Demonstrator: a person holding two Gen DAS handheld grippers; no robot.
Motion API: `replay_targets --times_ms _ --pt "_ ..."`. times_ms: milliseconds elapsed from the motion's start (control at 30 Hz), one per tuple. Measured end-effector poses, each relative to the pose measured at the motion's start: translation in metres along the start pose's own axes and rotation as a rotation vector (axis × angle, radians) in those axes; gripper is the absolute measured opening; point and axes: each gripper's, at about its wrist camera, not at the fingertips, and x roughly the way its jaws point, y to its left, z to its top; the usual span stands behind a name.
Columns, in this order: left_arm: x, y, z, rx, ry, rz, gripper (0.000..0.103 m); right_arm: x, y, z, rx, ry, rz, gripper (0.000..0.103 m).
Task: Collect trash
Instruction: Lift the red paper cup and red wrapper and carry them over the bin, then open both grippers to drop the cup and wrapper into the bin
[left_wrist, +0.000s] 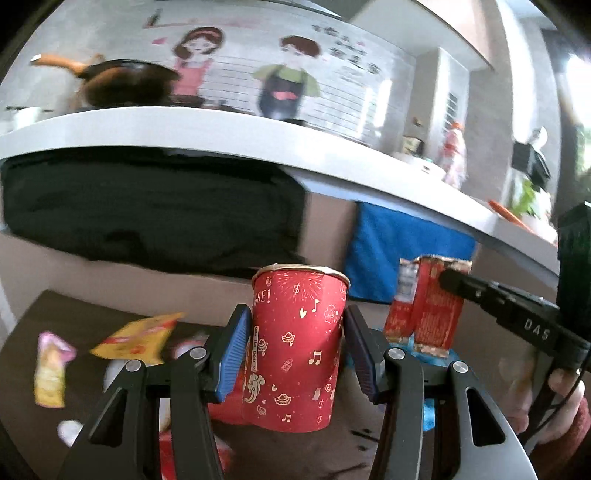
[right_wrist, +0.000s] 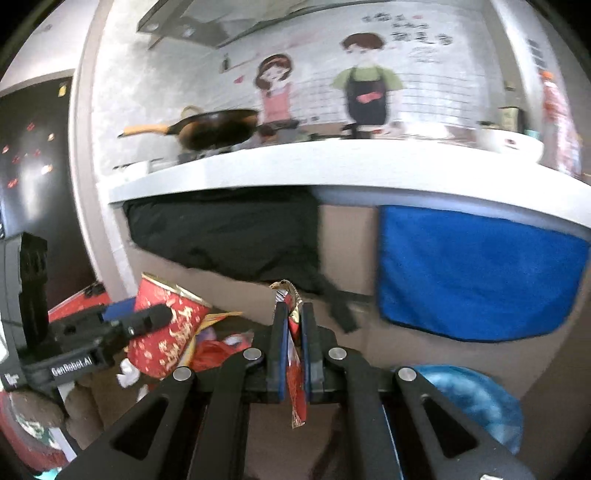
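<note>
Left hand-held gripper (left_wrist: 295, 354) clamps the red patterned paper cup (left_wrist: 295, 350), its inside hidden; right hand-held gripper (right_wrist: 294, 345) pinches a flat red foil wrapper (right_wrist: 296, 376).

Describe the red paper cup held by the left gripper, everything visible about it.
The red paper cup is a tapered cup, wider at its pale rolled rim, printed with gold and white fireworks, music notes, hearts and dollar signs. It stands roughly upright, leaning slightly, clamped at mid-height between the blue ribbed pads of the left gripper, one pad on each side. Its base appears clear of the dark table. The rim looks slightly dented. The inside is not visible.
</note>
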Motion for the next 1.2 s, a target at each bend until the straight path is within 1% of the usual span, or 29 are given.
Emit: replay_targets --times_ms 133,233,400,500,600,767,967,1200 --pt "0.031 -0.049 -0.004 0.033 0.038 -0.064 0.052 -0.023 -0.040 -0.008 0.034 -0.030 -0.079 0.005" --pt "0.052 -0.080 -0.009 0.064 0.061 -0.101 0.052 -0.034 -0.072 -0.018 0.063 -0.034 -0.134 0.006" --pt "0.084 -0.122 -0.024 0.120 0.098 -0.133 0.053 -0.042 -0.125 -0.038 0.132 -0.019 -0.200 0.006" --pt "0.104 -0.139 -0.031 0.142 0.129 -0.144 0.053 -0.041 -0.146 -0.048 0.159 -0.010 -0.220 0.006" --pt "0.119 -0.148 -0.038 0.156 0.158 -0.148 0.053 -0.039 -0.163 -0.059 0.186 -0.001 -0.235 0.006" --pt "0.142 -0.157 -0.048 0.172 0.198 -0.146 0.053 -0.027 -0.188 -0.077 0.232 0.019 -0.235 0.006" --pt "0.163 -0.160 -0.055 0.174 0.237 -0.144 0.053 -0.013 -0.204 -0.089 0.279 0.038 -0.219 0.006" --pt "0.185 -0.150 -0.055 0.100 0.284 -0.193 0.053 0.001 -0.213 -0.098 0.313 0.054 -0.202 0.006"
